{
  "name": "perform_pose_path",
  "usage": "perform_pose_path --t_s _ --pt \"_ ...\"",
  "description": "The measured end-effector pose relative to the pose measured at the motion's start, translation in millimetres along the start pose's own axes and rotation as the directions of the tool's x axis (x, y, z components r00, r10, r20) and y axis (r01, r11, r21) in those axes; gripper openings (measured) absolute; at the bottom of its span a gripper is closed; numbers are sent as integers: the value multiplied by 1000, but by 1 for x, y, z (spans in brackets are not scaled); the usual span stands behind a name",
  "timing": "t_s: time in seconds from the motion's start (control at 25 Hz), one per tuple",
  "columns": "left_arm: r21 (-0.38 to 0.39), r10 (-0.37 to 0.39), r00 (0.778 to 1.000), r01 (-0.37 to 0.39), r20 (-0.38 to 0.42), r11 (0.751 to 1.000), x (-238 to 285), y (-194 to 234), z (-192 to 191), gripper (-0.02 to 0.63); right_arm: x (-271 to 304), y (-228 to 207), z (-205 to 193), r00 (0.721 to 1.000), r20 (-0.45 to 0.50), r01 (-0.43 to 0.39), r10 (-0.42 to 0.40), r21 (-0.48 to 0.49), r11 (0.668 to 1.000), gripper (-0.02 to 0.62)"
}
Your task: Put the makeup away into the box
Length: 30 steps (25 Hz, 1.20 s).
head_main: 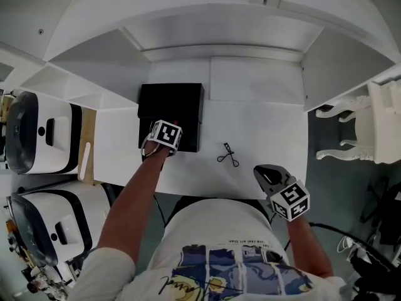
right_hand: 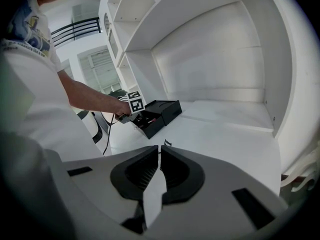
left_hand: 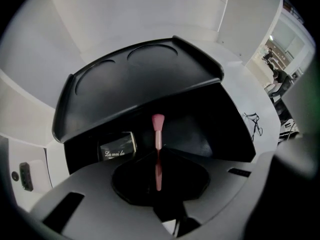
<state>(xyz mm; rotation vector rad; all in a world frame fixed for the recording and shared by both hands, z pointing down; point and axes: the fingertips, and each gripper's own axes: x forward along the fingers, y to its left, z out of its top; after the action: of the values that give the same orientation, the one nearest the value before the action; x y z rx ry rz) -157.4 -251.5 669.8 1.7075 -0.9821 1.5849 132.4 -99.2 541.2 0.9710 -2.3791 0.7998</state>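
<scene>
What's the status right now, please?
Left gripper shut on pink brush, over open black box. Right gripper shut, empty. Eyelash curler on table, nothing blocking.

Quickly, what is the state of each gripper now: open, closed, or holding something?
Left gripper: closed on the pink makeup brush, over the open black box.
Right gripper: closed, nothing between its jaws.

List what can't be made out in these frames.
Box contents: head view, left gripper covers part, rest is dark.
Pink brush handle end: left gripper view, lost between the jaws.
Black case small print: left gripper view, too small.
Eyelash curler: right gripper view, mostly behind right gripper.
</scene>
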Motion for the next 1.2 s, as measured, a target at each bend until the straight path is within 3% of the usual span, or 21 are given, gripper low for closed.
perform_pose_path --t_s 0.32,0.48,0.6,0.72,0.92,1.04,1.2 --pt "-40 -44 998 46 38 998 -4 -1 3 90 -7 2 -1 999 9 38 -38 1 999 35" --pt "-33 -80 989 85 122 996 -14 -6 11 124 -9 11 0 998 17 66 -66 -8 998 35" --pt "-24 -90 970 98 224 995 -32 -5 15 130 -8 26 0 997 22 79 -79 -17 997 35" --pt "-7 -125 930 136 347 991 -55 -6 16 138 -3 45 1 996 26 84 -84 -31 996 35" --pt "49 -167 825 167 540 985 -101 -9 -5 137 10 85 1 997 19 80 -79 -69 994 35" --pt "82 -196 765 185 613 979 -129 -14 -33 104 19 111 2 997 17 74 -72 -94 993 35" --pt "82 -215 706 218 675 973 -157 -20 -81 55 27 148 2 997 16 72 -70 -124 990 35"
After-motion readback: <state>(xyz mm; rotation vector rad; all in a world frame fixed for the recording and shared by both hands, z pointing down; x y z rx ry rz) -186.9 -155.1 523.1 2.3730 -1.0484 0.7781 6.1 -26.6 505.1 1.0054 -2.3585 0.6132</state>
